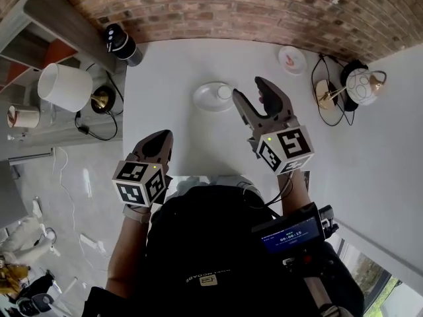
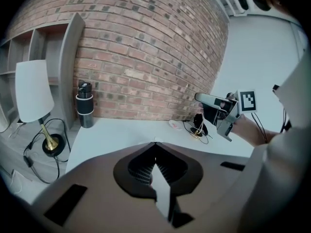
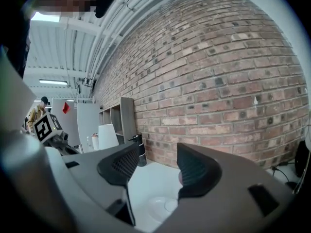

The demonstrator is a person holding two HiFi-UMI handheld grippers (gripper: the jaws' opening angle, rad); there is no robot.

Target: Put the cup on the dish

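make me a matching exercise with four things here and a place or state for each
1 left hand-held gripper
2 right hand-held gripper
3 black bottle
4 white dish

A jaws apart
B table, far left corner
C jaws together
D on the table near the right hand-held gripper

Pairs: 1-C, 2-A, 3-B, 4-D

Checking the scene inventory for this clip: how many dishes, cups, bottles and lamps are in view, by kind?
Dishes: 2, the white dish and the small dish
Cups: 1, the cup
Bottles: 1, the bottle
Lamps: 2, the white-shade lamp and the globe lamp
Total: 6
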